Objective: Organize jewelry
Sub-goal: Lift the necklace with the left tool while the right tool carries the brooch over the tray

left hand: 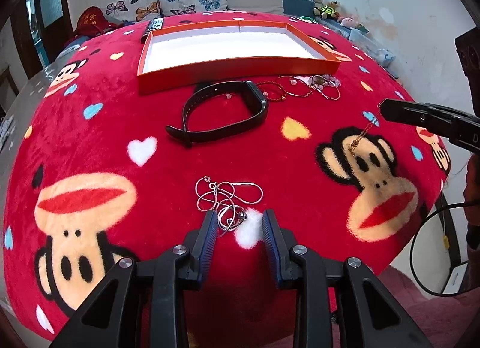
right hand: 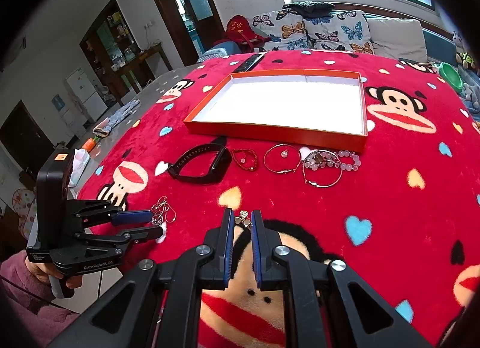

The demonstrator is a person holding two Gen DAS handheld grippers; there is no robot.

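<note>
A tangled silver necklace point(left hand: 228, 198) lies on the red monkey-print blanket point(left hand: 120, 143). My left gripper point(left hand: 239, 220) stands open over its near end, and a loop of chain lies between the blue pads without being pressed. In the right wrist view the left gripper point(right hand: 157, 224) sits at the left beside the silver necklace point(right hand: 163, 213). My right gripper point(right hand: 241, 219) is shut on a gold necklace point(right hand: 244, 217), whose flower pendant shows at the fingertips. Seen from the left wrist, the gold necklace point(left hand: 360, 137) hangs from the right gripper point(left hand: 382, 109) down to the blanket.
An orange tray point(right hand: 270, 134) with a white floor stands further back. In front of it lie a black wristband point(right hand: 201, 164), a red bead bracelet point(right hand: 246, 160), a thin bangle point(right hand: 282, 158) and pink beads point(right hand: 348, 158). A remote control point(right hand: 249, 62) lies behind the tray.
</note>
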